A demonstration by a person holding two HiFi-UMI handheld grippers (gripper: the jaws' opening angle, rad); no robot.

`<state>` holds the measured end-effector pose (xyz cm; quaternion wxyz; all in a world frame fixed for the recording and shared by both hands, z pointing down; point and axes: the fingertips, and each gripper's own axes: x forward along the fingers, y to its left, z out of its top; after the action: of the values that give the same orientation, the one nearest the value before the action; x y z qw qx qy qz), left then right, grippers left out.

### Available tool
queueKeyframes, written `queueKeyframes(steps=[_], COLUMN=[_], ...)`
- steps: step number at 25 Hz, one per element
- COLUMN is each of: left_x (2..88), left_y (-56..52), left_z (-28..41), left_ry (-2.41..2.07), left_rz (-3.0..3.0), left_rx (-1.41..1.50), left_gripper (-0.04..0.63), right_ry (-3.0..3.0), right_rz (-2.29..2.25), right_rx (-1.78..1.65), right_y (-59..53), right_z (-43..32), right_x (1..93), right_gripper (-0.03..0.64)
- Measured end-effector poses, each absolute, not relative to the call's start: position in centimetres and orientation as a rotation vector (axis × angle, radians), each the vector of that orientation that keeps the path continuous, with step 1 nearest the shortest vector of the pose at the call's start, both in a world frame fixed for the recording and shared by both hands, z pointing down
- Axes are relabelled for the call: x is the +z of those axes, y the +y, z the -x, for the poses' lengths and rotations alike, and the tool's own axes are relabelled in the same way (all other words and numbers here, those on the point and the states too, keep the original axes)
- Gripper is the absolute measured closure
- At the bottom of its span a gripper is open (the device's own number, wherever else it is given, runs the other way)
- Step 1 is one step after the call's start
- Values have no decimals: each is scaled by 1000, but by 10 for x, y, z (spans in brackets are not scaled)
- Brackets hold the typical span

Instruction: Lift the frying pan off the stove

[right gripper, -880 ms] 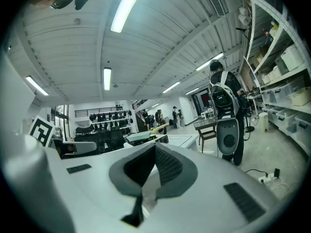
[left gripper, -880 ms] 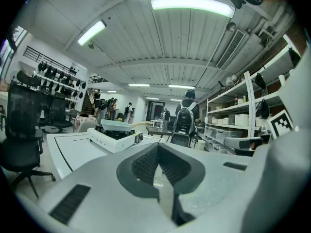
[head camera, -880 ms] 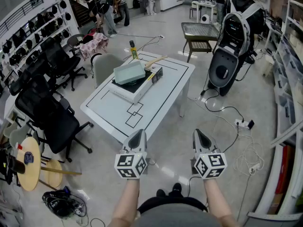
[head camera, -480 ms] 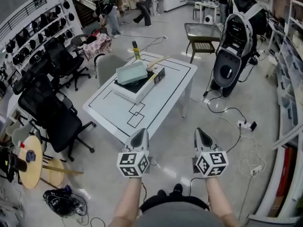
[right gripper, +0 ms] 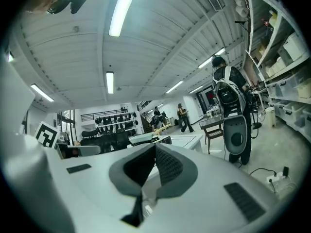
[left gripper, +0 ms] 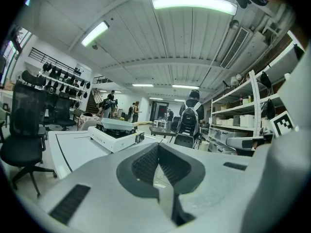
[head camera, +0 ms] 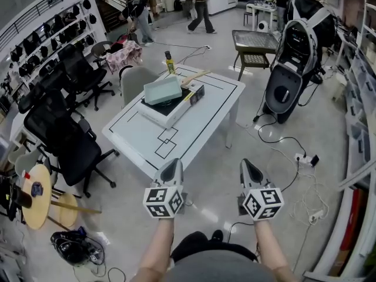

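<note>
Frying pan (head camera: 161,89), a pale green square one, is sitting on the white stove (head camera: 166,113) toward the far left part of the tabletop (head camera: 202,119). We are standing back from it on the open floor (head camera: 211,184).

We are holding the left tool (head camera: 172,166) and the right tool (head camera: 248,164) side by side in front of us, both pointing toward the tabletop. Each tool's own view is showing its jaws pressed together with nothing between them, so both are closed and empty.

The relation we are watching is this: the pan is lying ahead of both tools and a little to the left, well apart from either, with the near edge of the tabletop in between. The left tool is sitting nearer to the pan.

The pan's wooden handle (head camera: 194,75) is running from the pan's far right side away from us and to the right. Its long axis is therefore slanting across our line of approach, with its free end pointing away.

We are judging that the lift is not yet begun. We are likely needing to close the gap first, open a tool, and meet the handle crossways to its length.
</note>
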<state>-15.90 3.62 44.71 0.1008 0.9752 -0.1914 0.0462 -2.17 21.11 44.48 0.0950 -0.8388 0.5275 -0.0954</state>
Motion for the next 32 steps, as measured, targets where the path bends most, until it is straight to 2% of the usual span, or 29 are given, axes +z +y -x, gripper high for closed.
queueKeyframes(steps=[15, 32], left_x=[454, 451], left_y=[20, -101], left_z=[138, 26], left_ry=[-600, -625], left_rz=[-2886, -2902], left_rx=[196, 211], left_gripper=[589, 589], right_ry=[1558, 1528], right_rz=[2440, 2442], right_rx=[-337, -363], right_y=[197, 97], right_z=[1, -113], right_x=[457, 455], right_gripper=[614, 614])
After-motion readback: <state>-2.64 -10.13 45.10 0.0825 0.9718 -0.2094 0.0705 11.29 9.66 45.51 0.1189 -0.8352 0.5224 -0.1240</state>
